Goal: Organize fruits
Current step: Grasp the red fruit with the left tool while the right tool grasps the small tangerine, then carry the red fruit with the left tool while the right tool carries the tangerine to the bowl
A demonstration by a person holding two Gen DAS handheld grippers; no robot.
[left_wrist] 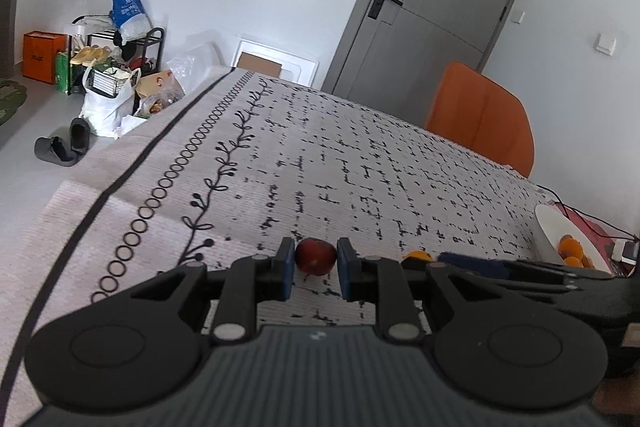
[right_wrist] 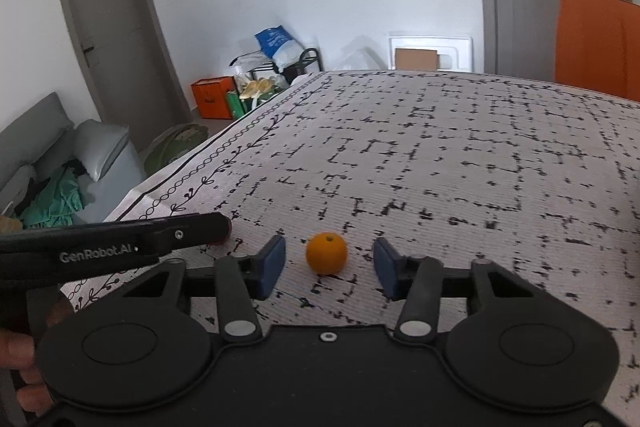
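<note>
A dark red apple (left_wrist: 316, 259) rests on the patterned tablecloth (left_wrist: 360, 167) near the front edge. My left gripper (left_wrist: 316, 255) is shut on it, with a blue pad pressed to each side. Just to its right an orange (left_wrist: 418, 255) peeks out, partly hidden behind the other tool. In the right wrist view that orange (right_wrist: 326, 253) sits stem up on the cloth. My right gripper (right_wrist: 327, 259) is open around it, with a gap on both sides. A white plate (left_wrist: 548, 227) at the right table edge holds more oranges (left_wrist: 571, 249).
An orange chair (left_wrist: 480, 119) stands behind the table's far right side. Cables and a red item (left_wrist: 592, 227) lie beside the plate. Bags, a rack and slippers (left_wrist: 60, 147) clutter the floor to the left. The left tool's black body (right_wrist: 120, 247) crosses the right view's lower left.
</note>
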